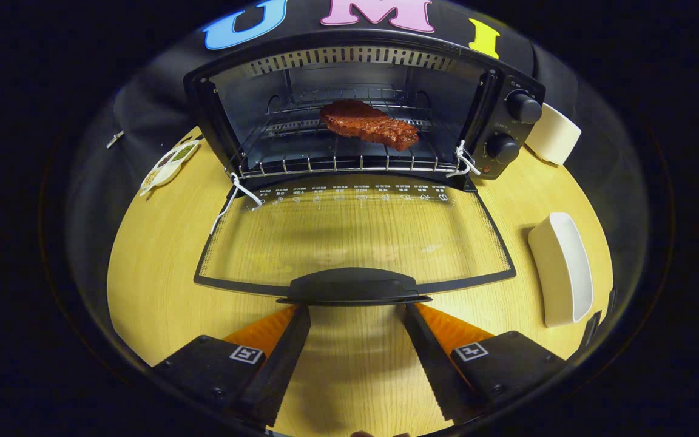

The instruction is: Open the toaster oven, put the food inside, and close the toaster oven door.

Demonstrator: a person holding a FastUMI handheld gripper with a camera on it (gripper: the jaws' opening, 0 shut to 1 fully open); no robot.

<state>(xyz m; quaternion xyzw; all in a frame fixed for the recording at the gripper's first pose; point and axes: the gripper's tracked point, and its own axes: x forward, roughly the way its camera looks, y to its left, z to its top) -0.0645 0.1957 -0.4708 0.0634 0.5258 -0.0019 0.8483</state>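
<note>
Tool [355, 309] spread wide, tips seemingly under door handle [352, 285].

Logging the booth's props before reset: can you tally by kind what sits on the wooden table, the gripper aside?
Toaster oven, door down: 1
Steak on the oven rack: 1
Plain white dishes, right of the oven: 2
Small dish with seasonings, left of the oven: 1
Total: 5
The gripper is open, fingertips at the door handle.
</note>
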